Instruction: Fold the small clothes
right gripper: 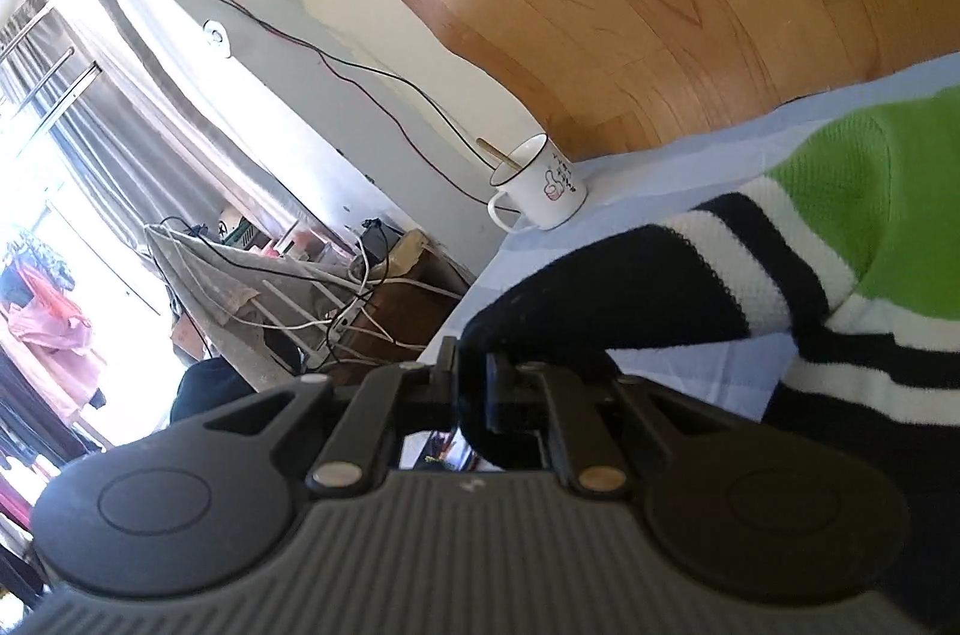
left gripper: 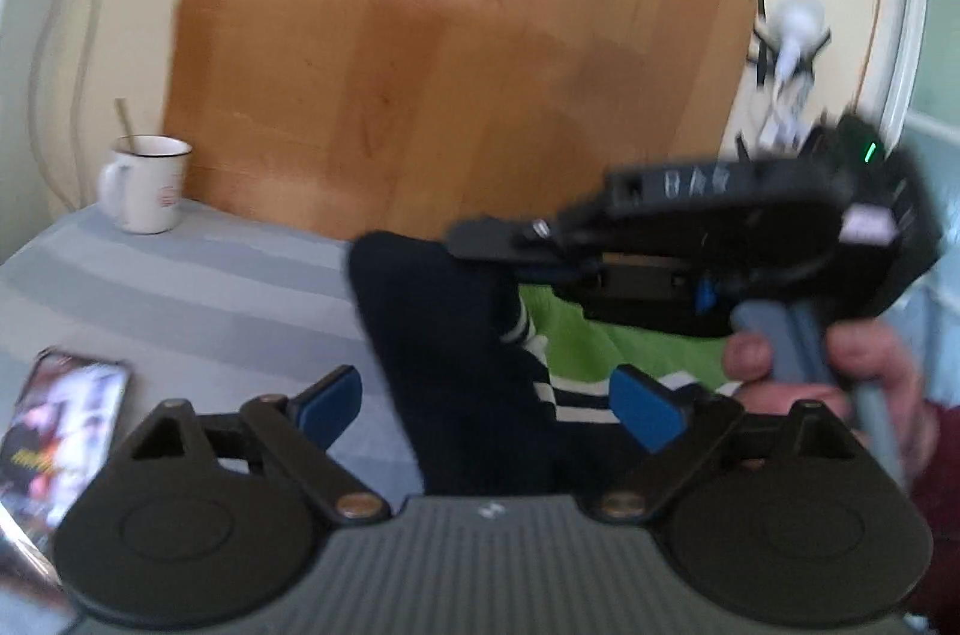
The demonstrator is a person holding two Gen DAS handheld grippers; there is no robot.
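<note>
Dark sleeve cuff (right gripper: pixel 528 335) pinched in my right gripper (right gripper: pixel 471 383), lifted off striped bedsheet (left gripper: pixel 198 287). Left gripper (left gripper: pixel 480 401) spread wide, empty, sleeve (left gripper: pixel 456 365) running lengthwise between fingers. Green-striped sweater (right gripper: pixel 870 191) body lies rightward, nearer right hand (left gripper: pixel 840 365).

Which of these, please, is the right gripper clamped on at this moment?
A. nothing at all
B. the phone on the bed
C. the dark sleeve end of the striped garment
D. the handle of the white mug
C: in the right wrist view the right gripper has its jaws pinched shut on the dark sleeve end of the striped garment, well short of the white mug.
</note>
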